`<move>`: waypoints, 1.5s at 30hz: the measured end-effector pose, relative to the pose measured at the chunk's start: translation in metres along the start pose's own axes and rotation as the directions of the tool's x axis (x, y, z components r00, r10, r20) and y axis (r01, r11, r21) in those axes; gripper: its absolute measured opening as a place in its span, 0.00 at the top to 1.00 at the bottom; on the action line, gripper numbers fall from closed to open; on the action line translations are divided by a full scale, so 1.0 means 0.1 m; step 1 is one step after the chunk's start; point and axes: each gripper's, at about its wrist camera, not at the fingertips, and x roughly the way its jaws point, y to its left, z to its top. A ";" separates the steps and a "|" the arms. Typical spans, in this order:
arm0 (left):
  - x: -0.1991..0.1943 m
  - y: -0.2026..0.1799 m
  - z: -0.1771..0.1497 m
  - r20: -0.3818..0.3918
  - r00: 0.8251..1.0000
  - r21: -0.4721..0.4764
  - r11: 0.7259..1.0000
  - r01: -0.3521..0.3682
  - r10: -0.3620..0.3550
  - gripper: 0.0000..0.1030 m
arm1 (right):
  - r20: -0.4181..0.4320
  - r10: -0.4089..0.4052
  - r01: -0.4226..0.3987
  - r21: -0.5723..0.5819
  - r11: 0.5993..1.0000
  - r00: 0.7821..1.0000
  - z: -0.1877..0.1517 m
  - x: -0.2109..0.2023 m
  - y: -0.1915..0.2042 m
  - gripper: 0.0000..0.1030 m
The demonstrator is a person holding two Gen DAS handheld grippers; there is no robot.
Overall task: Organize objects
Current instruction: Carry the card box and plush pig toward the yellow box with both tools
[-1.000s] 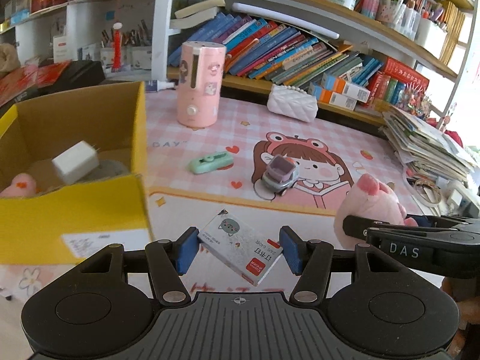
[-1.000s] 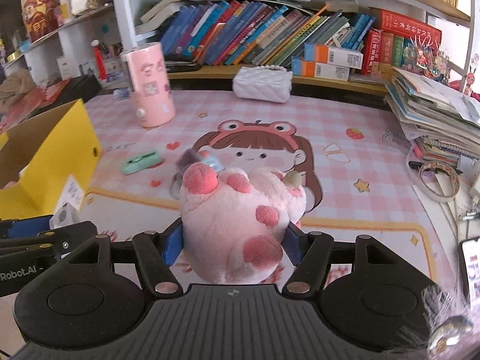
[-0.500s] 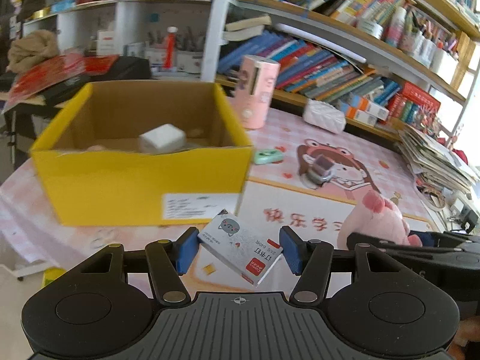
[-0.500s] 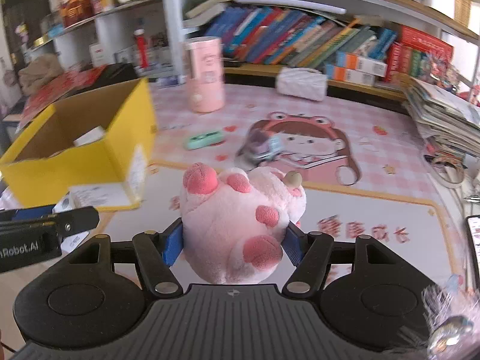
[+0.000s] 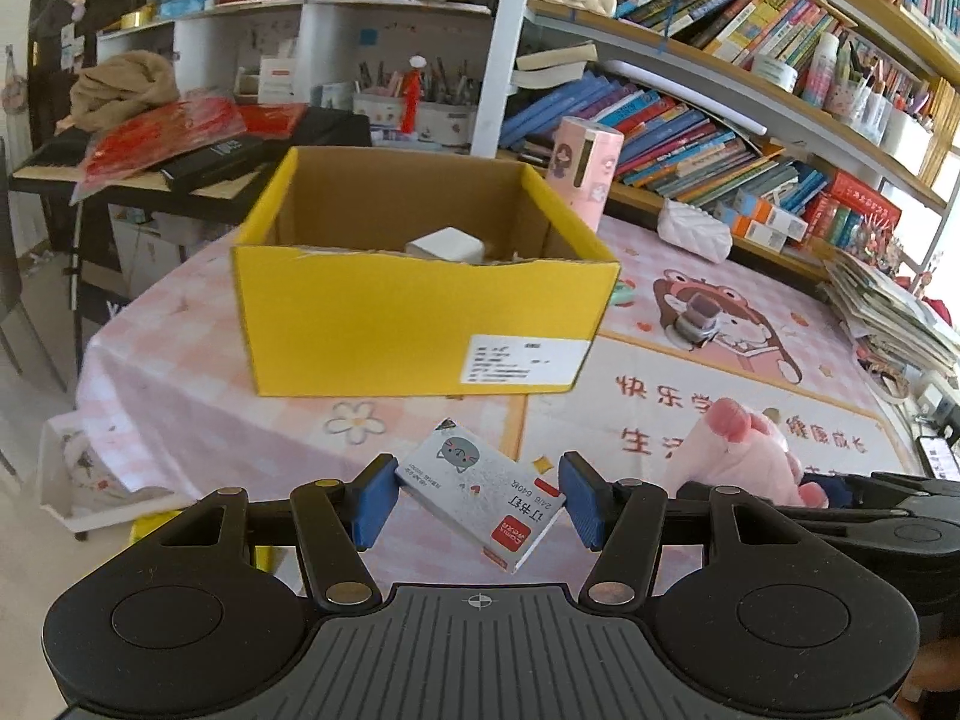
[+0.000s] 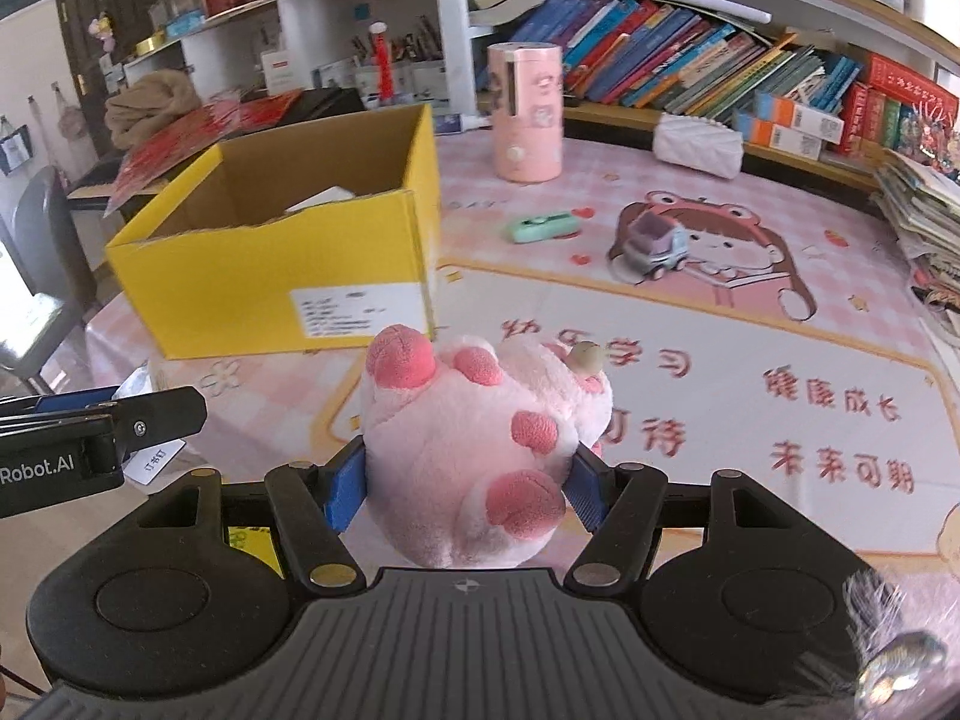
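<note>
My left gripper [image 5: 479, 501] is shut on a small white staple box [image 5: 480, 501] with a grey cat drawing, held aslant above the table's near edge. A pink plush toy [image 6: 468, 450] fills my right gripper [image 6: 468, 489], whose blue pads press its sides. The same plush [image 5: 744, 456] shows at the right of the left wrist view, and the left gripper [image 6: 78, 426] juts in at the left of the right wrist view. An open yellow cardboard box [image 5: 414, 324] [image 6: 270, 288] stands ahead on the pink mat with a white block [image 5: 444, 245] inside.
On the mat lie a mint green stapler [image 6: 543, 227] and a small toy truck [image 6: 651, 246] [image 5: 696, 321]. A pink cylinder [image 6: 527, 111], a white quilted pouch [image 6: 699, 144] and book shelves stand behind. Stacked papers [image 6: 918, 198] sit at the right; the table edge drops off left.
Both grippers have drawn back and leftward from the mat with their loads, so the yellow box now sits centred ahead and farther off. Neither grip has altered.
</note>
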 end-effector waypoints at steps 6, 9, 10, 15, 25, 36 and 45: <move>-0.16 0.16 -0.07 0.013 1.000 -0.004 1.000 -0.018 0.018 0.44 | -0.017 0.052 -0.052 -0.023 0.998 0.999 -0.11 -0.05 0.23 0.38; -0.23 0.23 -0.10 0.022 0.999 -0.011 0.999 -0.030 0.031 0.44 | -0.012 0.063 -0.064 -0.032 0.997 0.998 -0.14 -0.07 0.34 0.38; -0.26 0.26 -0.11 0.026 0.999 -0.016 0.999 -0.034 0.035 0.44 | -0.011 0.067 -0.068 -0.035 0.997 0.998 -0.15 -0.08 0.37 0.38; -0.36 0.37 -0.13 0.044 0.998 -0.031 0.998 -0.046 0.047 0.44 | -0.005 0.087 -0.087 -0.058 0.995 0.996 -0.18 -0.13 0.53 0.38; -0.50 0.52 -0.15 0.072 0.996 -0.040 0.998 -0.044 0.046 0.44 | 0.002 0.093 -0.093 -0.077 0.993 0.996 -0.20 -0.20 0.71 0.38; -0.51 0.57 -0.11 0.087 0.996 -0.049 0.998 -0.029 0.033 0.44 | 0.008 0.112 -0.110 -0.126 0.986 0.994 -0.17 -0.23 0.87 0.38; -0.42 0.59 0.08 0.124 0.991 -0.039 0.999 -0.037 0.041 0.44 | 0.066 0.118 -0.109 -0.133 0.985 0.991 -0.02 -0.18 0.85 0.38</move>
